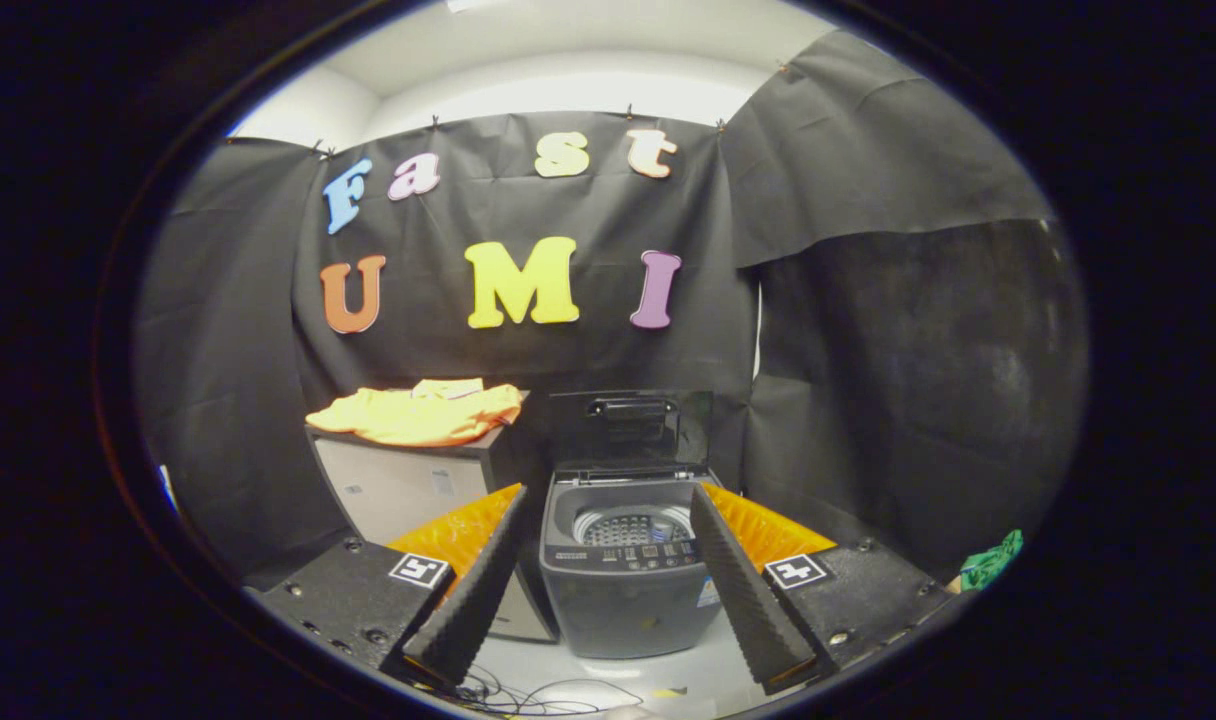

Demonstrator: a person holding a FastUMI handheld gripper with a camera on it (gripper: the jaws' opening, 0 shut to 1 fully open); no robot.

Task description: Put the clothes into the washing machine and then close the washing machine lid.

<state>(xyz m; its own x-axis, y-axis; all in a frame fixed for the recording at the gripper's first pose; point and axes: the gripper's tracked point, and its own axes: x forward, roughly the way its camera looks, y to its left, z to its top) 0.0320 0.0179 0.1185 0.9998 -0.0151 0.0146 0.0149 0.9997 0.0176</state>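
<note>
A small grey top-loading washing machine [623,565] stands on the floor straight ahead, framed between my fingers. Its lid [631,425] is raised upright at the back and the steel drum [635,525] shows inside, with nothing visible in it. An orange-yellow garment [418,413] lies spread on top of a cabinet [408,485] to the left of the machine, beyond my left finger. My gripper [613,510] is open, held back from the machine, with nothing between its fingers.
Black cloth walls close the booth behind and on both sides. A green cloth [990,563] lies low to the right, past the right finger. Loose cables [538,692] trail on the pale floor in front of the machine.
</note>
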